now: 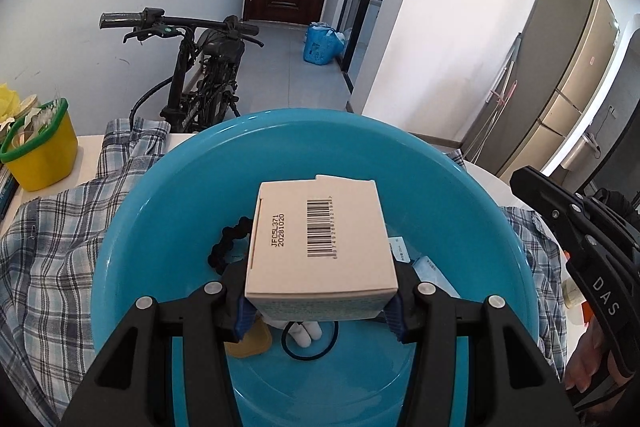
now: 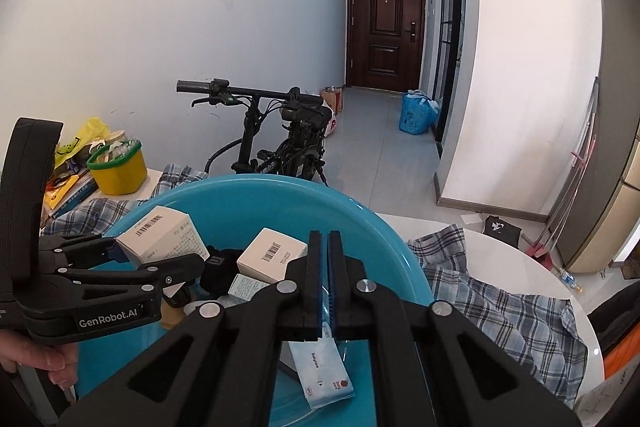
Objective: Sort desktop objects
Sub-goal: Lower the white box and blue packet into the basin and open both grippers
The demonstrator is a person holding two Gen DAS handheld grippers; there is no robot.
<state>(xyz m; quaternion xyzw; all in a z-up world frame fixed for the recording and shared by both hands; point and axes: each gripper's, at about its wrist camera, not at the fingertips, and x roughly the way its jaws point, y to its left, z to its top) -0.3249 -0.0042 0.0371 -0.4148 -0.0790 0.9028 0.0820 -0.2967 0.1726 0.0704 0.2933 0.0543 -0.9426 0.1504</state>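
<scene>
Our left gripper [image 1: 320,307] holds the beige box [image 1: 320,239] between its jaws just above the blue basin [image 1: 160,207], long axis pointing away, while our right gripper [image 2: 325,283], jaws shut on a thin sachet [image 2: 324,367], is beside it.

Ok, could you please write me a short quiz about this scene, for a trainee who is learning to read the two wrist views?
1. True or false: the left tool grips the beige box above the blue basin.
2. The jaws of the right tool are: A) wide open, B) shut together, C) out of view.
3. Fill in: the yellow bucket beside the basin has a ___ rim.

Key: 1 true; 2 B; 3 green.
</scene>
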